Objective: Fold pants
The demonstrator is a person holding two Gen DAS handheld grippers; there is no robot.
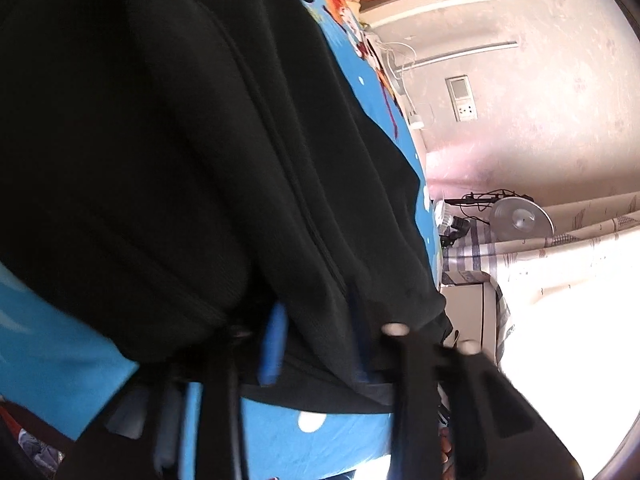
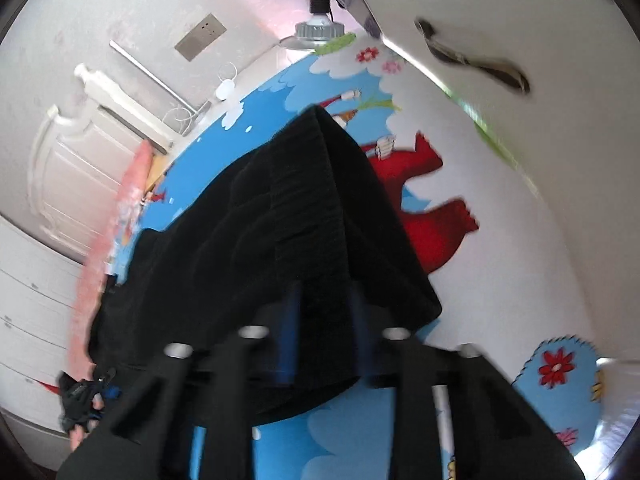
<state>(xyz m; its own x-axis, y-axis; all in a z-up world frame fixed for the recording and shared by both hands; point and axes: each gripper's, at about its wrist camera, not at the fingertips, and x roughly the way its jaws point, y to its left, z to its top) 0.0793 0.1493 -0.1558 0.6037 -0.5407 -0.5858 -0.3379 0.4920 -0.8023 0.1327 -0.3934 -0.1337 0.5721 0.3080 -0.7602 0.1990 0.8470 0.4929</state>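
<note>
Currently both grippers clamp the black pants [image 2: 280,220] at an edge: left gripper [image 1: 316,344] and right gripper [image 2: 324,336] each have blue fingers [image 2: 290,336] pinched on fabric. Pants drape bunched over the cartoon bedsheet [image 2: 460,300] on the bed. Both views motion-blurred.
</note>
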